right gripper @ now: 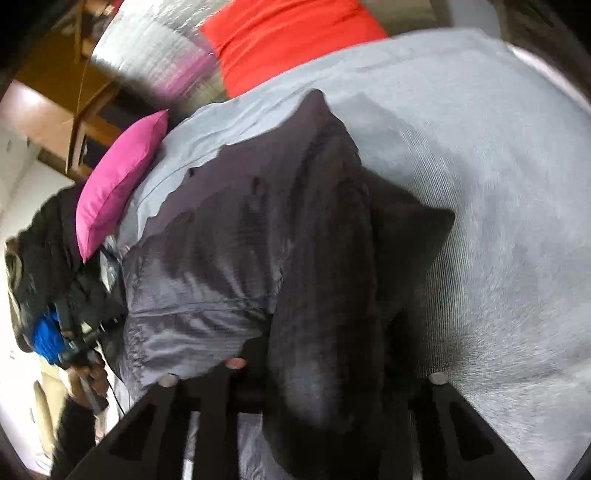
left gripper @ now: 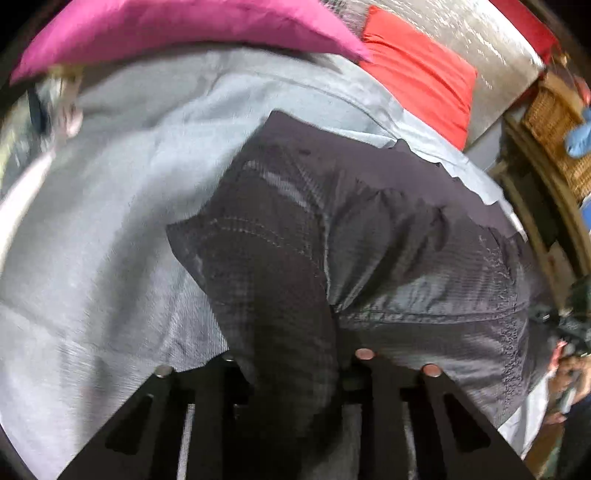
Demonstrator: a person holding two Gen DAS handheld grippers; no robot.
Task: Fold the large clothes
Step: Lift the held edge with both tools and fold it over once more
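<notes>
Nearest my left camera, the left gripper (left gripper: pixel 291 354) is clamped on a thick fold of the dark garment (left gripper: pixel 388 229), jaws nearly together with the cloth bunched between them. The right gripper (right gripper: pixel 328 365) looks the same in its own view: jaws drawn in tight, a dark wad of the garment (right gripper: pixel 258 229) pinched and hanging over the fingers. I have the near edge held at two spots, both pointing steeply down at the bed.

The garment lies on the grey sheet (left gripper: pixel 110 221), spread away from me towards the pink pillow (left gripper: pixel 166 33) and the red pillow (left gripper: pixel 417 70). It is plaid on one face and shiny grey on the other, with a lining flap turned up in the middle.

I judge this is the start of a fold: near edge gripped, about to be carried over the far part. To do it well I would lift both hands together and level, just high enough that the edge clears the body of the cloth, then move forward at one pace so the crease runs straight. I would keep the hands apart to hold the edge taut; slack will let the slippery lining bunch. The grips look bulky, so I cannot tell how many layers each one holds; I should watch for a layer slipping free
</notes>
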